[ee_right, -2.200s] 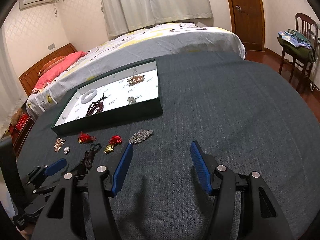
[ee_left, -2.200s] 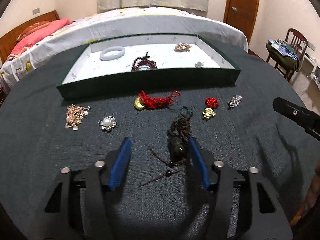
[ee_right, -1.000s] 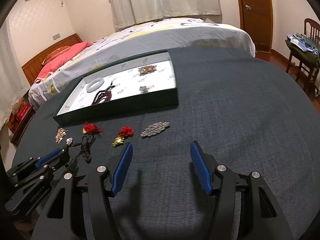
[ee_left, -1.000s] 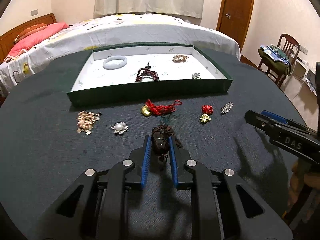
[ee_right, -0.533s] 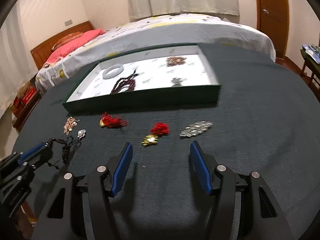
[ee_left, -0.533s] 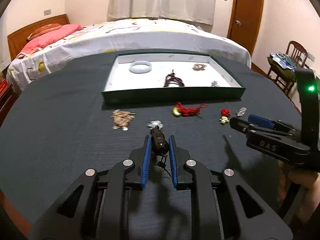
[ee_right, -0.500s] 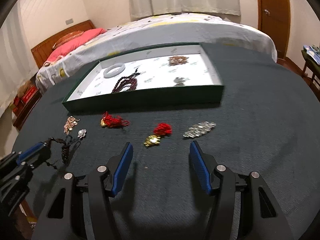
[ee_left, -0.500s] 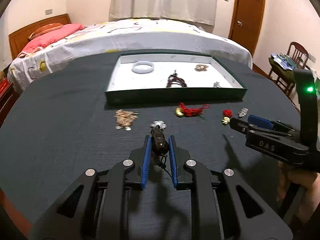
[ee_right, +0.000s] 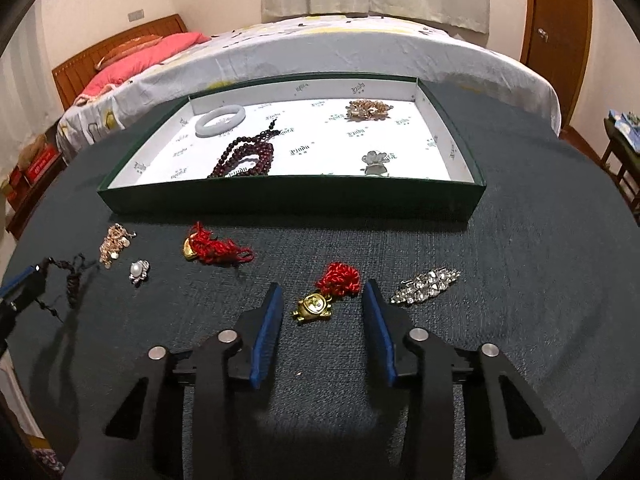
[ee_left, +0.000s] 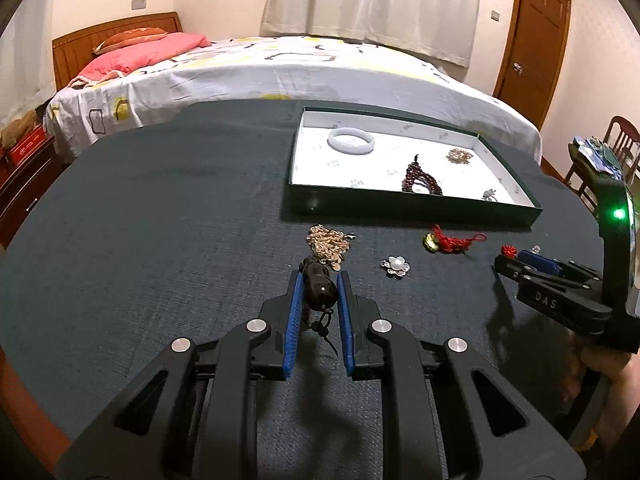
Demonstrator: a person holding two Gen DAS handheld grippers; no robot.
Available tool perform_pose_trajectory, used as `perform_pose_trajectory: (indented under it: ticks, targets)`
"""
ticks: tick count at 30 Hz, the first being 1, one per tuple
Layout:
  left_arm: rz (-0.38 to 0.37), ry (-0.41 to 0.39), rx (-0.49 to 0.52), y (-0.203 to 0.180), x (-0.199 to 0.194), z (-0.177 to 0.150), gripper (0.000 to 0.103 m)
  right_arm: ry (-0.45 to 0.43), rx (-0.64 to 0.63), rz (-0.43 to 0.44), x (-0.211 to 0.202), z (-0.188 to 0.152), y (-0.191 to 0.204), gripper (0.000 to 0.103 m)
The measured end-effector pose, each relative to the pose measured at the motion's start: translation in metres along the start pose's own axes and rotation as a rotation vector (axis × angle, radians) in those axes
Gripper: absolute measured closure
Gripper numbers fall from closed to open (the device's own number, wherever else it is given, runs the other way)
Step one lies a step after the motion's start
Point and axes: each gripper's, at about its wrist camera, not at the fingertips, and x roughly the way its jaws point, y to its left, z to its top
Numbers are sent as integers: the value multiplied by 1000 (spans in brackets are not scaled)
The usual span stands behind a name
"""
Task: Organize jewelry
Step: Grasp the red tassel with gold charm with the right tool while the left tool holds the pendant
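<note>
Jewelry sort: left gripper clamped on dark bead pendant; right gripper apart around gold charm.
Advice: carry pendant level to far tray, cords clear of wall.

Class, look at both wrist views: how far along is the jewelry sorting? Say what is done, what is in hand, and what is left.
Done: the tray holds a white bangle, dark red beads, a gold cluster and a silver piece.
In hand: the left gripper is shut on a dark pendant; the right gripper, open, straddles a gold charm.
Left: gold chain, pearl brooch, red cord charm, crystal brooch.
</note>
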Motion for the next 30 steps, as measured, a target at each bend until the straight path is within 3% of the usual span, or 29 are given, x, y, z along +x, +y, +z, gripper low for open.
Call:
perform_pose_trajectory:
  ticks: [7, 22, 23, 24, 30]
  targets:
    - [-3, 5, -1, 0, 3, 1, 86, -3, -18, 23, -5, -5, -1, 83]
    - [-2, -13, 15, -5, 1, 2, 86, -12, 24, 72, -15, -12, -6, 85]
    - [-4, -15, 16, -6, 0, 2, 86, -14, 23, 76, -17, -12, -5, 94]
    - [-5, -17, 16, -6, -1, 2, 86, -17, 24, 80, -19, -11, -6, 96]
    - [-12, -23, 23, -10, -4, 4, 86, -8, 22, 92, -22, -11, -6, 96]
